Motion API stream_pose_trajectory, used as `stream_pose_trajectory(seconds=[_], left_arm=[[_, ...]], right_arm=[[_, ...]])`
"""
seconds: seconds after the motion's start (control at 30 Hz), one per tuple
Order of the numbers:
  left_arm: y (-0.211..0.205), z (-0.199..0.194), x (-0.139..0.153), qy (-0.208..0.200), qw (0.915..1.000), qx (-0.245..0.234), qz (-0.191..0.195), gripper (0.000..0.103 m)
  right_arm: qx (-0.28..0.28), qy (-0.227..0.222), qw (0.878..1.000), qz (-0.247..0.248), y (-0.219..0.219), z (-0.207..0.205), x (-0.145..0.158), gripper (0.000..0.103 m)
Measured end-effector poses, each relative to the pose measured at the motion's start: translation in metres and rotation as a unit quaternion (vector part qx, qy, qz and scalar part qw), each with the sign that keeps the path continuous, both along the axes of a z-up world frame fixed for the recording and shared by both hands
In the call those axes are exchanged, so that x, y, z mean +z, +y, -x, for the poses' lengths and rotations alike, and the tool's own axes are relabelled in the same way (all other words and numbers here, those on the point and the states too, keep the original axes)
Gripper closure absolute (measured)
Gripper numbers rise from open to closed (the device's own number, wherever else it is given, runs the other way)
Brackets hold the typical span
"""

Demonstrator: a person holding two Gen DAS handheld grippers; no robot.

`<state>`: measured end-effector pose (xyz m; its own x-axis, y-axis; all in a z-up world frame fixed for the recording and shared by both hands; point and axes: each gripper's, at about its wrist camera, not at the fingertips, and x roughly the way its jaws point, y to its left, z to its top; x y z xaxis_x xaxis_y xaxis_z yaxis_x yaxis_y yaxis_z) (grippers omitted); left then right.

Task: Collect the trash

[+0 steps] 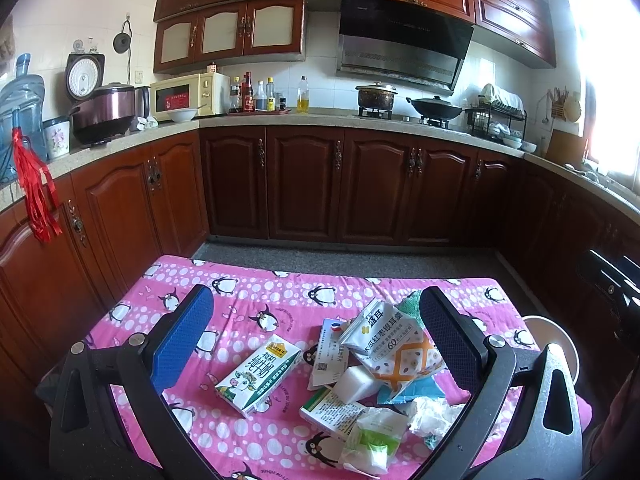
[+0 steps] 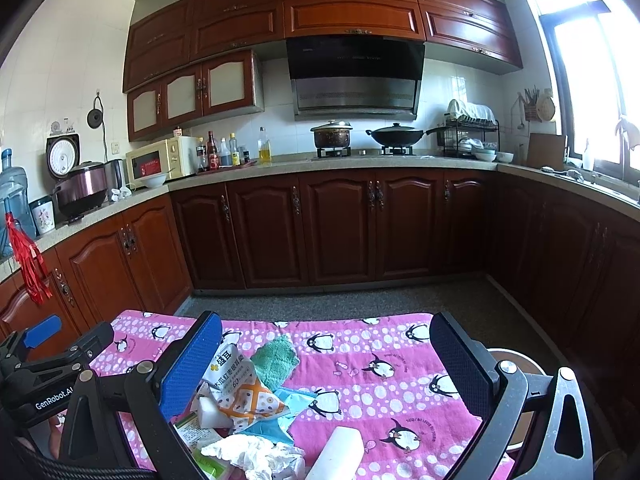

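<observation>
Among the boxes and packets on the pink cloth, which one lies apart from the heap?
The milk carton, white and green with a cow printed on it. It lies alone on its side, left of the heap, while the other packets overlap one another.

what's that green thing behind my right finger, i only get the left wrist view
Observer: A green fuzzy cloth, lying flat on the pink table cover just past the snack pouch.
Operator: are the right tongs holding anything
Observer: No, the right tongs are open and empty above the cover.
Operator: any trash on that side i can't see
Observer: One white oblong item at the near edge, right of the crumpled tissue.
</observation>
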<state>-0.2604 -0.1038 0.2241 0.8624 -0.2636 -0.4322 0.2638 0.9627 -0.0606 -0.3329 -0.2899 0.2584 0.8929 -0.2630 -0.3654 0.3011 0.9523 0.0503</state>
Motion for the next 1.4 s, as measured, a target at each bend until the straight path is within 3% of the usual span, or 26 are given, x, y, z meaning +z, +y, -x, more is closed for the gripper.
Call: stream_pose_trajectory(seconds=[1.4], left_arm=[[-0.003, -0.008, -0.011, 0.017, 0.9998, 0.003, -0.001, 0.001]], right_arm=[[-0.005, 0.020, 1.000, -0.008, -0.007, -0.006, -0.010, 0.000]])
